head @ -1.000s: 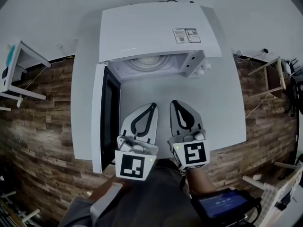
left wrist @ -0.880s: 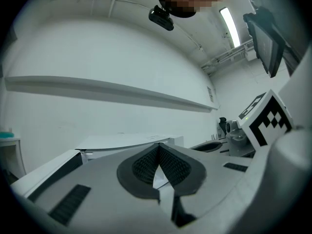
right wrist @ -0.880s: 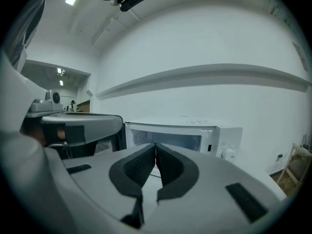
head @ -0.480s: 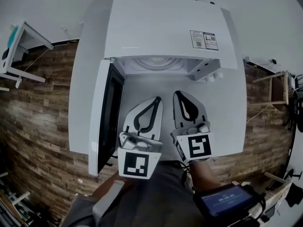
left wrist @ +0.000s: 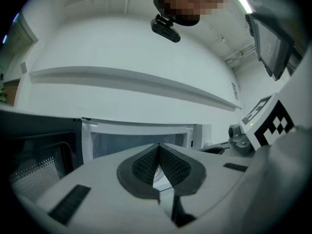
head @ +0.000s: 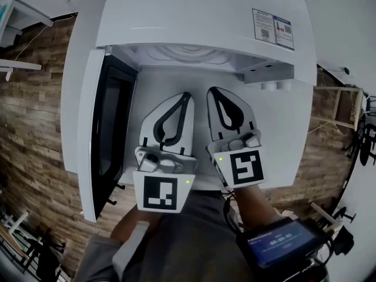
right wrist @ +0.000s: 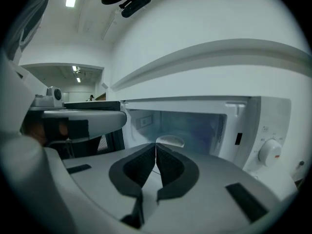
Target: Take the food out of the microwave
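Note:
The white microwave (head: 194, 16) stands on a white table with its door (head: 94, 134) swung open to the left. Inside the cavity (right wrist: 195, 126) sits a pale round dish (right wrist: 169, 140); whether it carries food I cannot tell. From above, only a round white rim (head: 188, 53) shows at the opening. My left gripper (head: 187, 95) and right gripper (head: 210, 90) hover side by side just in front of the opening, both pointing in. The left gripper (left wrist: 158, 146) has its pads touching with nothing between them. The right gripper (right wrist: 156, 145) is likewise shut and empty.
The open door's dark window (left wrist: 34, 165) is close on the left. The control panel with round knobs (right wrist: 269, 151) sticks out on the right. The table's bare surface (head: 282, 128) lies to the right of the grippers. A wrist-worn screen (head: 282, 242) shows at the bottom. Around the table is wooden floor (head: 35, 128).
Both grippers have moved forward and lower toward the microwave opening, staying side by side. The microwave now fills more of the head view. Jaws stayed shut.

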{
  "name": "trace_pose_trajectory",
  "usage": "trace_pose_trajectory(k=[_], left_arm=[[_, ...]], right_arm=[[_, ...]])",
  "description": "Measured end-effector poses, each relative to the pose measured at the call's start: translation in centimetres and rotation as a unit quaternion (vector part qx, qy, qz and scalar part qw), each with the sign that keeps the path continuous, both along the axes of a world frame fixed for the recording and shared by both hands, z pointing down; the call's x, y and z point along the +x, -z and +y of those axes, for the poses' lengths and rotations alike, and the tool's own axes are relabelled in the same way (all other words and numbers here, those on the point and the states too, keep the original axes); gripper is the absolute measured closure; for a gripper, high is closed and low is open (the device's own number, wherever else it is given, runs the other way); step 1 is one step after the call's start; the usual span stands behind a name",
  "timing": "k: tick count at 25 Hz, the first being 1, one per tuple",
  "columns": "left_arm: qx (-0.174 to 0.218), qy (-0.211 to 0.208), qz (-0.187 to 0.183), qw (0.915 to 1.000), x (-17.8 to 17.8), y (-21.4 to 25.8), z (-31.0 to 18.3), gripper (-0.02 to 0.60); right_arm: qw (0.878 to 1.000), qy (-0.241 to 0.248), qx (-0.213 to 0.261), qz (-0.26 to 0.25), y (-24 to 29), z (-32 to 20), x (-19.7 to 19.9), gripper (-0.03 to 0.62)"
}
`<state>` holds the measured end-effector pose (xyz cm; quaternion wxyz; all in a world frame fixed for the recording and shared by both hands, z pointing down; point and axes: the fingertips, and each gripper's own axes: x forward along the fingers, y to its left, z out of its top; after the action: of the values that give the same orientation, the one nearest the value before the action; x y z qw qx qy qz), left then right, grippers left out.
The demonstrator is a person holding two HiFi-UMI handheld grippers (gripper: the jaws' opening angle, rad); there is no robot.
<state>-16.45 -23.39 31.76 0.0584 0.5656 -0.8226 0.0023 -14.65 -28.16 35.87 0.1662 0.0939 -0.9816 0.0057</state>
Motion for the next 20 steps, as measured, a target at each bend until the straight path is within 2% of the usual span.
trace_pose_trajectory(k=[4, 7, 11, 17, 18, 20], left_arm=[[-0.012, 0.010, 0.025, 0.9996, -0.3, -3.0, -0.6, 0.575], [-0.019, 0.018, 0.040, 0.9989, -0.4, -4.9, -0.6, 0.575], [-0.021, 0.025, 0.055, 0.9980, -0.8, -6.2, -0.5, 0.575], [-0.018, 0.021, 0.061, 0.9978, -1.1, -6.3, -0.6, 0.575], [-0.017, 0.020, 0.062, 0.9977, -1.2, -6.2, -0.5, 0.575], [-0.016, 0.020, 0.064, 0.9976, -1.4, -6.0, -0.3, 0.575]], right_arm=[[1.000, 0.005, -0.013, 0.028, -3.2, -0.5, -0.2, 0.585], [1.000, 0.010, -0.019, 0.016, -4.9, -0.6, -0.9, 0.585], [0.999, 0.013, -0.028, 0.027, -7.0, -0.9, -1.3, 0.585], [1.000, 0.011, -0.016, 0.017, -6.6, -2.0, -3.5, 0.579], [1.000, 0.011, -0.011, 0.015, -6.3, -2.1, -3.9, 0.562], [1.000, 0.009, -0.002, 0.010, -5.8, -2.5, -4.9, 0.481]])
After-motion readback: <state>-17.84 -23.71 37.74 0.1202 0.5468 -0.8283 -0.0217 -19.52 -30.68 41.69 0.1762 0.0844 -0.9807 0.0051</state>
